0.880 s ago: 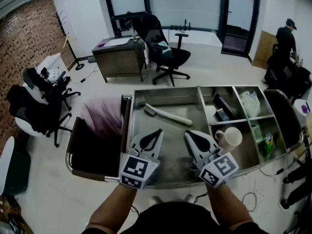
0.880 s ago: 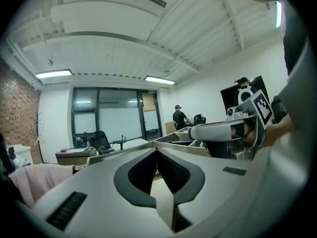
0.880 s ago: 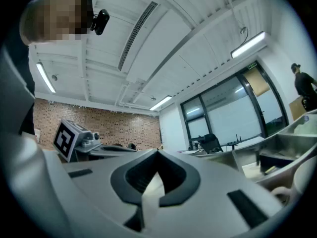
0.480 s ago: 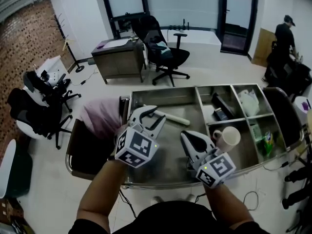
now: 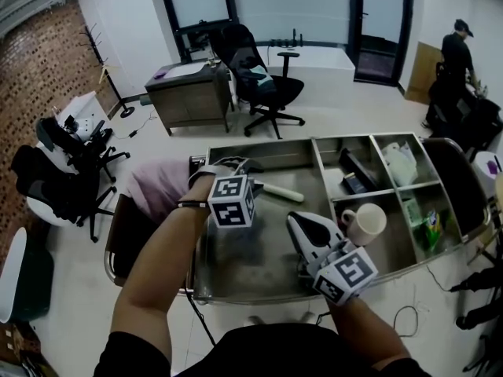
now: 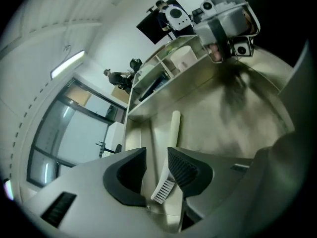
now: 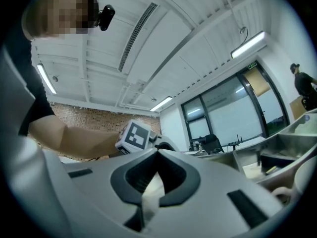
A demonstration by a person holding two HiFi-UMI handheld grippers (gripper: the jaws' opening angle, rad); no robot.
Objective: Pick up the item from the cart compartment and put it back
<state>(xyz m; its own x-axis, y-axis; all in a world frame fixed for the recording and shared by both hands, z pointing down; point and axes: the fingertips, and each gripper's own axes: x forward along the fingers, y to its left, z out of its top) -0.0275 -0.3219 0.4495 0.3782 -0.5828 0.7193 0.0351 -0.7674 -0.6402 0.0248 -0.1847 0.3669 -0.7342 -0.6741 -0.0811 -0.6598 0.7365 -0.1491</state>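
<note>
A white long-handled brush [image 5: 279, 190] lies in the cart's big left compartment [image 5: 267, 250]. My left gripper [image 5: 226, 166] reaches down over its bristle end. In the left gripper view the brush [image 6: 171, 138] runs away from me along the steel floor. Its bristle head sits between the open jaws of the left gripper [image 6: 156, 170], close to the right-hand pad. My right gripper [image 5: 302, 228] hovers over the same compartment nearer to me. In its own view the right gripper [image 7: 157, 151] is shut, tips together, with nothing held.
A white mug [image 5: 366, 222] stands in the near right compartment. Farther compartments hold a black box [image 5: 357, 171], a white bag [image 5: 402, 163] and a green packet [image 5: 431, 231]. A pink cloth [image 5: 161, 187] lies left of the cart. A person [image 5: 460, 53] stands far right.
My left gripper has moved from the cart's near edge forward to the brush's bristle end and tipped downward. The right gripper has barely shifted.
</note>
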